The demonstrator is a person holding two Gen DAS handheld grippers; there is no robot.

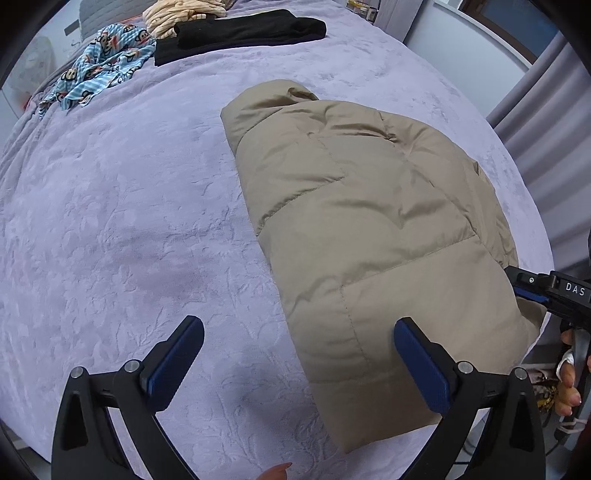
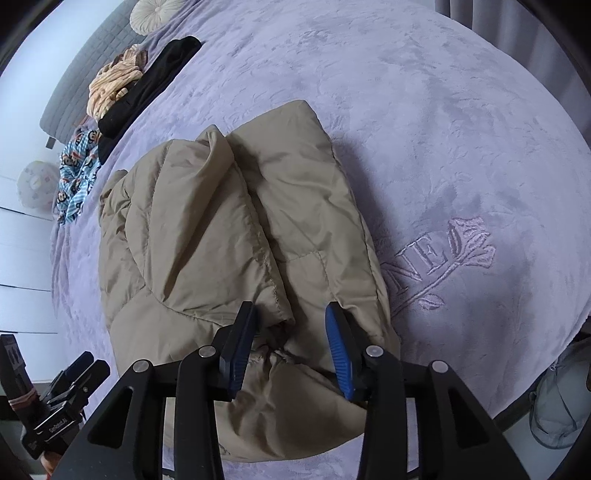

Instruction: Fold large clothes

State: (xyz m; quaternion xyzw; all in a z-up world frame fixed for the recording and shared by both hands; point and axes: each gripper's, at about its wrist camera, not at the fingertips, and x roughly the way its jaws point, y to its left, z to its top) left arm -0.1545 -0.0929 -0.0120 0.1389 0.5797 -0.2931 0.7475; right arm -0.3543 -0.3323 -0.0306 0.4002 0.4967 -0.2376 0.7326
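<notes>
A beige puffer jacket (image 1: 369,229) lies folded into a long bundle on the lilac bedspread (image 1: 110,221). My left gripper (image 1: 299,326) hovers wide open over its near left edge; one fingertip (image 1: 404,328) is above the fabric, the other above bare blanket, and nothing is gripped. In the right wrist view, my right gripper (image 2: 290,314) stands partly open over the jacket (image 2: 207,236), at a bunched fold near the cuff. Fabric lies between the fingers, but the pads are not pressing on it. Each gripper shows at the edge of the other's view: right gripper (image 1: 546,291), left gripper (image 2: 74,373).
At the far end of the bed lie a folded black garment (image 1: 240,31), a blue monkey-print cloth (image 1: 99,62) and a beige striped cloth (image 1: 177,14). The bedspread (image 2: 480,129) carries an embroidered rose (image 2: 469,243). A grey curtain (image 1: 546,110) hangs on the right; a person's hand (image 1: 569,384) holds the right gripper.
</notes>
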